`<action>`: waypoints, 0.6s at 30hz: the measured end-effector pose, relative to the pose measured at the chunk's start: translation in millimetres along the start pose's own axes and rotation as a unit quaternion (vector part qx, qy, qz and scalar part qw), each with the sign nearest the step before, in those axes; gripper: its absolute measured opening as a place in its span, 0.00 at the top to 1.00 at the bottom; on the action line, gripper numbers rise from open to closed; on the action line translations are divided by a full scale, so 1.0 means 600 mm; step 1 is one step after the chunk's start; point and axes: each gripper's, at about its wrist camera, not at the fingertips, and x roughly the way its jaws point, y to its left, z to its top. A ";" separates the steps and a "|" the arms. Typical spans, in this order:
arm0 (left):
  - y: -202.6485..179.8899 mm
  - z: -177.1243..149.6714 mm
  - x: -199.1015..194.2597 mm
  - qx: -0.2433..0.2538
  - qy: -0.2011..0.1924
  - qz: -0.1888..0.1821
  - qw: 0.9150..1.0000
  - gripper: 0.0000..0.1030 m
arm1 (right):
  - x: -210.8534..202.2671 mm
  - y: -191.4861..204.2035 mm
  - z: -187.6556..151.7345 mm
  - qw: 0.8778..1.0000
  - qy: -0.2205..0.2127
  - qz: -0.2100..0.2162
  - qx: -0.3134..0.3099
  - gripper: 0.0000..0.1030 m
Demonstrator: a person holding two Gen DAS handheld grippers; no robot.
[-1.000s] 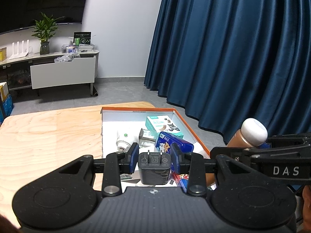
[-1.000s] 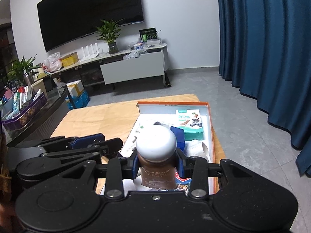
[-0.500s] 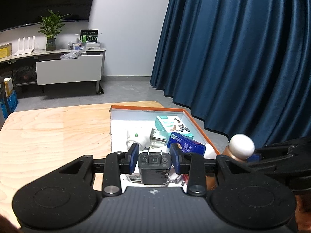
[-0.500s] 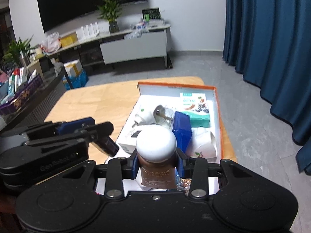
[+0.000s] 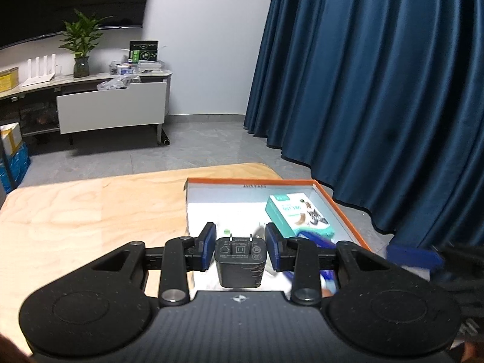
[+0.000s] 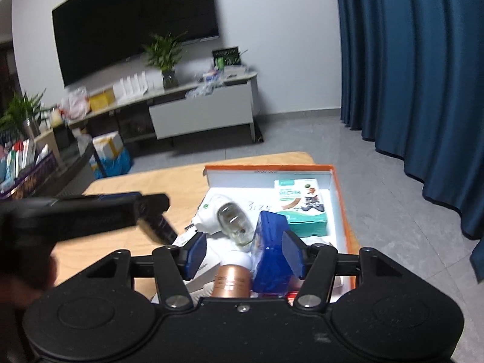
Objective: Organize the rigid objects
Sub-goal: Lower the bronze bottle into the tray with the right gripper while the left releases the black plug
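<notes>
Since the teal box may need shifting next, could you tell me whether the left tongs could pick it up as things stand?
Probably not yet: the left tongs are shut on a black charger, though the teal box lies uncovered ahead.

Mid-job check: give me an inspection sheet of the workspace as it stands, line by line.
Surface: light wooden table, bare outside the box.
Job's things: black charger with two prongs up; copper bottle with white cap; both over the orange-rimmed box.
Clutter: in the box, teal carton, blue carton, clear glass bulb on a white plug unit.
Grippers: left gripper shut on the charger; right gripper jaws opening, bottle between them, pads clear of it.
Cables: nothing seen.
Surroundings: blue curtain, wall screen, potted plant on a low cabinet.
</notes>
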 end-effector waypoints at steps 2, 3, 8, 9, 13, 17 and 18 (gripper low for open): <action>-0.003 0.013 0.025 0.008 0.006 -0.005 1.000 0.65 | -0.008 -0.015 -0.007 1.000 -0.008 0.007 0.017 0.31; -0.006 0.019 0.039 0.011 0.009 -0.008 1.000 0.65 | -0.010 -0.022 -0.011 1.000 -0.012 0.007 0.023 0.30; -0.028 0.042 0.108 0.029 0.030 -0.023 0.999 0.65 | -0.019 -0.048 -0.024 0.998 -0.025 0.011 0.052 0.28; -0.035 0.043 0.121 0.034 0.032 -0.025 0.999 0.65 | -0.020 -0.053 -0.024 0.998 -0.028 0.014 0.058 0.28; -0.048 0.053 0.157 0.047 0.040 -0.026 0.998 0.65 | -0.026 -0.064 -0.023 0.997 -0.040 0.024 0.061 0.25; -0.053 0.056 0.176 0.055 0.042 -0.027 0.997 0.65 | -0.029 -0.072 -0.023 0.996 -0.049 0.026 0.065 0.25; -0.054 0.057 0.179 0.054 0.043 -0.023 0.997 0.65 | -0.029 -0.073 -0.023 0.996 -0.050 0.025 0.067 0.25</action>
